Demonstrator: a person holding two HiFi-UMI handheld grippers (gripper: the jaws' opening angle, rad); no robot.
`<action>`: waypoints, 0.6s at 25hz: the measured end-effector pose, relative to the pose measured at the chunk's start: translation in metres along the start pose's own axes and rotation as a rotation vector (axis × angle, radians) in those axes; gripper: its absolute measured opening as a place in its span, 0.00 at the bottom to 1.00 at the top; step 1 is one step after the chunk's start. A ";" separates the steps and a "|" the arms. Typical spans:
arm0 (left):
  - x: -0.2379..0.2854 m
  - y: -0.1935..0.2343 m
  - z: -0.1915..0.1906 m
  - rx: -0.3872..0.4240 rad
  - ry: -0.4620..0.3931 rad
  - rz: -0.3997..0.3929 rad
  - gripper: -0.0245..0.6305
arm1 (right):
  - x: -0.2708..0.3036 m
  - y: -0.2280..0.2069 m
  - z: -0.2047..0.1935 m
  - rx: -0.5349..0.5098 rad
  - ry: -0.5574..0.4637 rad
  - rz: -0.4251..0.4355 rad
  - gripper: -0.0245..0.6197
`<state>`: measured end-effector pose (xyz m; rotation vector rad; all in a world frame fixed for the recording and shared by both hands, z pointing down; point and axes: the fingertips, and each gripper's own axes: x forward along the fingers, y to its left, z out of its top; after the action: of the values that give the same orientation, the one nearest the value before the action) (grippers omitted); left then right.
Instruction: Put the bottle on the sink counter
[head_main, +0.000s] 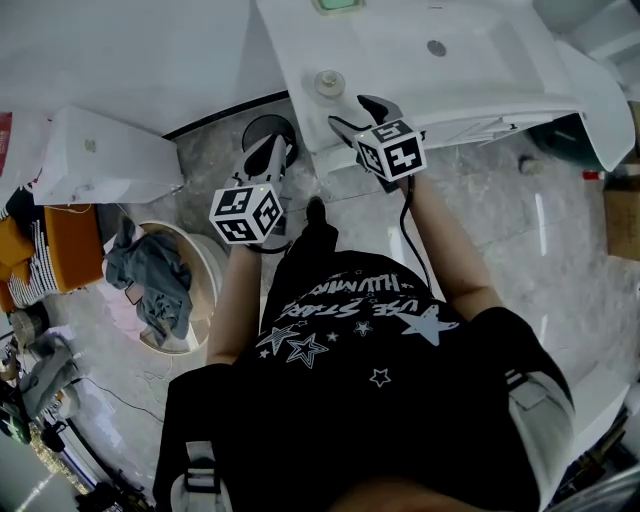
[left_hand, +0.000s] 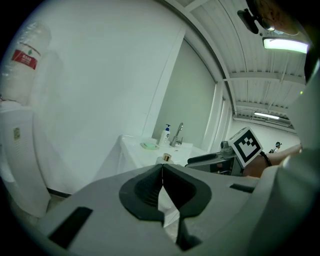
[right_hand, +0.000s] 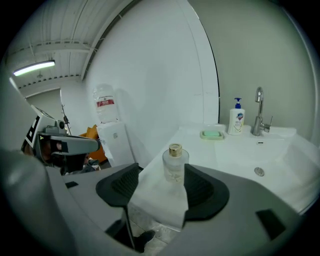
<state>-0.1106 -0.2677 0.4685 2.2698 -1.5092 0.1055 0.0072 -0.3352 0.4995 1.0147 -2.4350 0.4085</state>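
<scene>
A small clear glass bottle (right_hand: 175, 164) with a gold cap stands upright on the near corner of the white sink counter (right_hand: 235, 155). My right gripper (right_hand: 161, 191) is open, its dark pads either side of the bottle and a little short of it, gripping nothing. From above, the bottle (head_main: 327, 82) sits at the counter's (head_main: 420, 70) front left corner, with the right gripper (head_main: 352, 112) just below it. My left gripper (head_main: 270, 152) hangs lower left, off the counter. In the left gripper view the left gripper (left_hand: 162, 192) has its pads pressed together, and the bottle's cap (left_hand: 166, 157) shows beyond.
A soap dispenser (right_hand: 237, 116), a faucet (right_hand: 258, 117) and a green soap dish (right_hand: 212, 133) stand at the counter's back. A water dispenser (right_hand: 112, 137) is left of the sink. A round tub with clothes (head_main: 150, 285) and a dark bin (head_main: 268, 130) sit on the floor.
</scene>
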 end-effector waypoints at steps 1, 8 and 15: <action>-0.004 -0.006 -0.001 0.003 -0.005 0.000 0.05 | -0.007 0.001 0.001 0.001 -0.015 -0.016 0.43; -0.039 -0.041 -0.006 0.014 -0.036 0.007 0.05 | -0.061 0.009 0.001 0.059 -0.114 -0.073 0.08; -0.074 -0.074 -0.026 0.004 -0.037 0.023 0.05 | -0.104 0.029 -0.017 0.062 -0.144 -0.042 0.05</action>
<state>-0.0700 -0.1695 0.4497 2.2703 -1.5550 0.0739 0.0557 -0.2470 0.4565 1.1554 -2.5370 0.4120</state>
